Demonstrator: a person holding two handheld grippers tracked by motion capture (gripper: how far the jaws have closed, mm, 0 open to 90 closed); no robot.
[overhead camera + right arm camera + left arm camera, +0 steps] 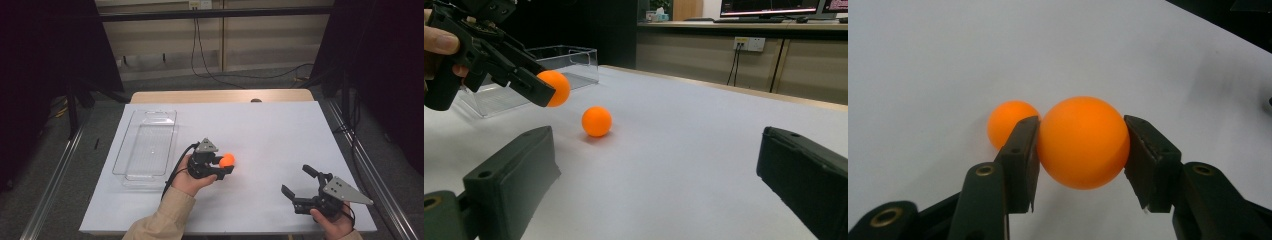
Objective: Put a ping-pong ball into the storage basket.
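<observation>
Clamping an orange ball (1083, 142) between its two black jaws, the left gripper (223, 164) holds it lifted just off the white table (260, 130) at centre frame. A clear plastic tray (145, 145), probably the ball's destination, lies close by to the gripper's left in the high view. A second orange ball (596, 121) rests on the table just behind the lifted one. At lower right, the right gripper (299, 182) waits with jaws wide and empty. Cabinets and monitors line the dim room beyond.
</observation>
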